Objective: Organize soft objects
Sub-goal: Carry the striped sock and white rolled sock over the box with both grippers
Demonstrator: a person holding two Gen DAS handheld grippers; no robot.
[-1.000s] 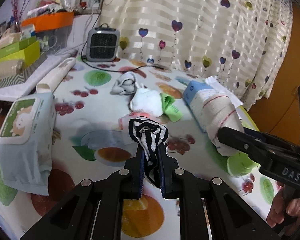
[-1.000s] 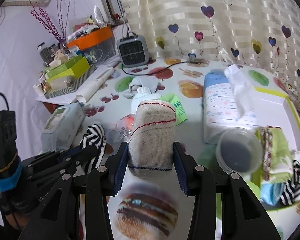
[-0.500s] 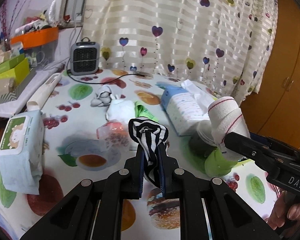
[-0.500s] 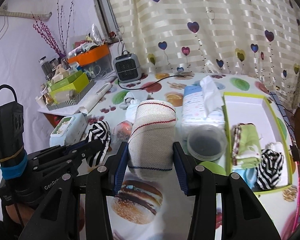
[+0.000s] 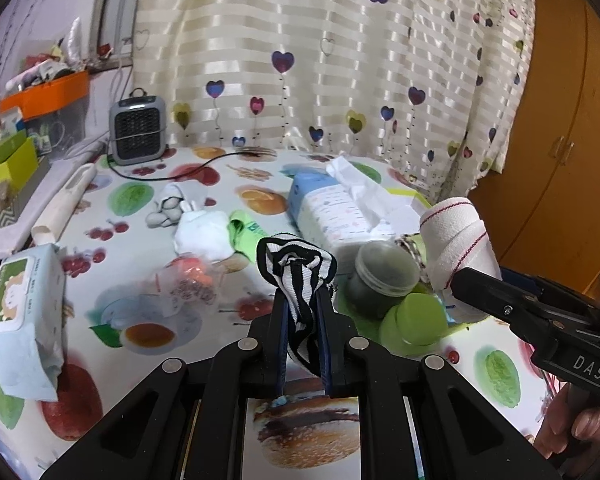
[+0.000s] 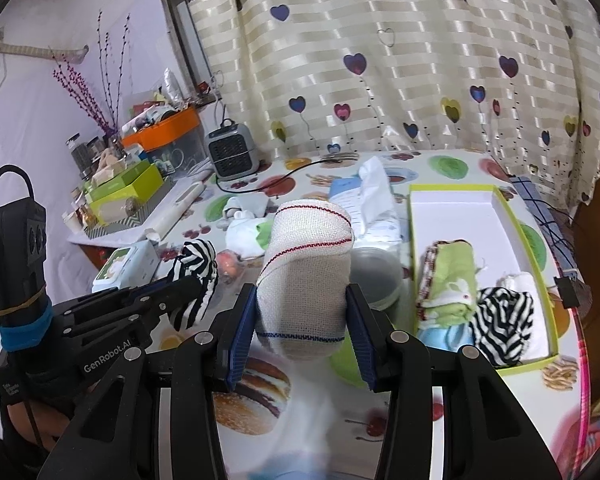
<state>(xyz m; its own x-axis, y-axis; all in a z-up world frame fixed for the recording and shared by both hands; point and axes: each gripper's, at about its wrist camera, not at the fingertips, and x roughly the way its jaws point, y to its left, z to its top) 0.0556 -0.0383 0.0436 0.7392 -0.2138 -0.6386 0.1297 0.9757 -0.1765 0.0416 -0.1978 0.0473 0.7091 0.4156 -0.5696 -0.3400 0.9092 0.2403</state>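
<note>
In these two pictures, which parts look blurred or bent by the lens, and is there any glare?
Left wrist view: the black-and-white striped cloth in the left gripper is sharp, the table slightly smeared, the edges curved. Right wrist view: the rolled white cloth in the right gripper is clear, the tablecloth below blurs, and the curtain shines in bright bands.

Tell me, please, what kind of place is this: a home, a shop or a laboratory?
Most likely a room in a home. A heart-patterned curtain hangs behind a table under a fruit-print cloth, with a small heater and cluttered household boxes beside it.
</note>
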